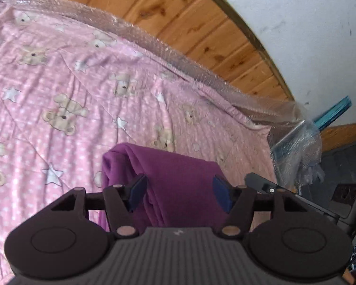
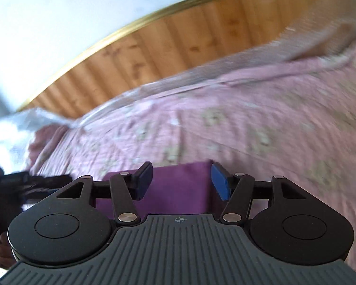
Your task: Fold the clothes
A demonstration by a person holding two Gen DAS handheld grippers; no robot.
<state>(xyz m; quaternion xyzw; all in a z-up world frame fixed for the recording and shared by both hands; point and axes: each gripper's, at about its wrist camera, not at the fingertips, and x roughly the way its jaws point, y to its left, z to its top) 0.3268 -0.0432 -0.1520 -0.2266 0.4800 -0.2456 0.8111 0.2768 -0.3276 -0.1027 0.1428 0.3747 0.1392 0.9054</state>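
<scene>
My left gripper [image 1: 179,193] and right gripper [image 2: 181,181] stand part-open, gripping nothing, above the purple garment [image 1: 178,180] lying folded on the bed [image 1: 59,76] (further folds may remain).

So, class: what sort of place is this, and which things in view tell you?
Most likely a bedroom. A pink quilt printed with teddy bears and stars covers a bed, a wooden headboard stands against a white wall, and a purple garment lies on the quilt.
</scene>
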